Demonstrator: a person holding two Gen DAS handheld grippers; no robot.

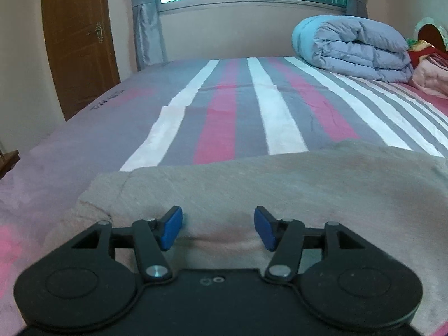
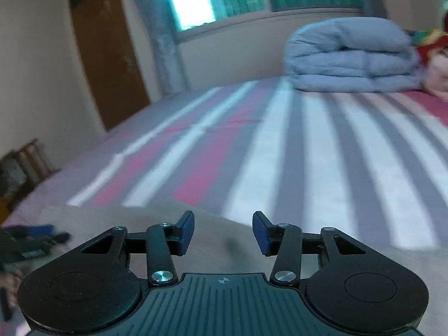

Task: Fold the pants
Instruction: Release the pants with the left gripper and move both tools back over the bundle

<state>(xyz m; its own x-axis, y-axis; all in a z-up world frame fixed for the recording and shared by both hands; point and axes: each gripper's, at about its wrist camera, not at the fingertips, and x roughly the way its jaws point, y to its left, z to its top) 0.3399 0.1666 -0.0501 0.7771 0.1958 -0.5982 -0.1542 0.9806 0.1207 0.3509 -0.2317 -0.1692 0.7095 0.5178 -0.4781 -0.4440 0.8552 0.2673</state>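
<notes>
The right gripper [image 2: 223,232] is hovering low over the beige pants [image 2: 212,252], its 2 blue pads [image 2: 187,232] standing apart with only cloth showing behind the gap. The pants are lying on the striped bedsheet [image 2: 322,168]. Beyond the pants, a folded blue-grey quilt [image 2: 350,58] is sitting at the bed's far end. Left of the pants, the other gripper [image 2: 33,238] is appearing blurred.
</notes>
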